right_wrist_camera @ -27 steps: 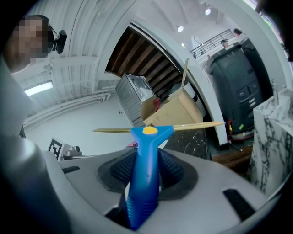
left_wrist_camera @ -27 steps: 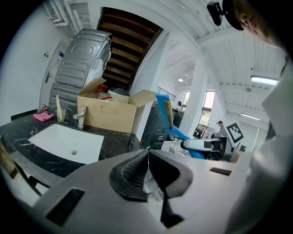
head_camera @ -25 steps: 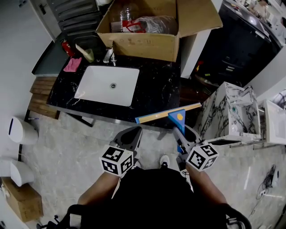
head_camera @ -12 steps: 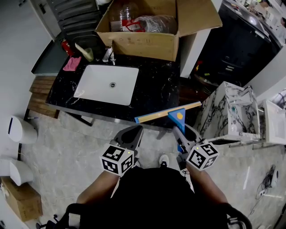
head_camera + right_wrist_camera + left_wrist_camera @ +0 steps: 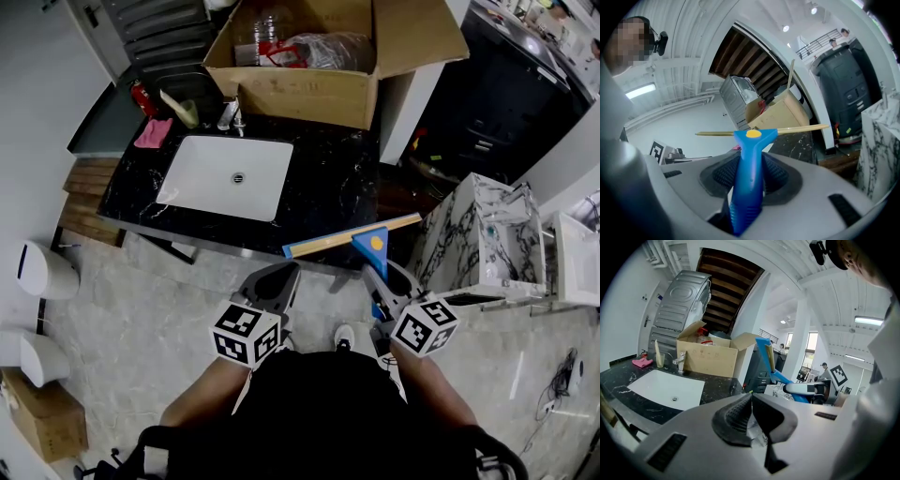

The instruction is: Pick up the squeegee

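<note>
**Head view.** The right tongs [image 5: 384, 274] are clamping the blue handle of the squeegee [image 5: 367, 244]. Its pale blade is stretching crosswise above the near edge of the black surface [image 5: 328, 187], to the right of the sink [image 5: 202, 192] and nearer the person. The left tongs [image 5: 279, 274] are hanging just beside the right ones, on the person's side of the sink's right end, with nothing in them.

**Left gripper view.** The jaws are meeting at their tips with nothing between them, so this hand seems to be merely waiting. The squeegee [image 5: 764, 348] is standing well right of the sink [image 5: 661, 387], raised in the air by the other tongs [image 5: 806, 389].

**Right gripper view.** The jaws are pressing on both sides of the handle [image 5: 747, 178], low on its length. The blade is therefore projecting out ahead of the pads, clear and roughly level. Gripping the handle rather than the blade probably steadies the tool, and the pickup looks done.
</note>
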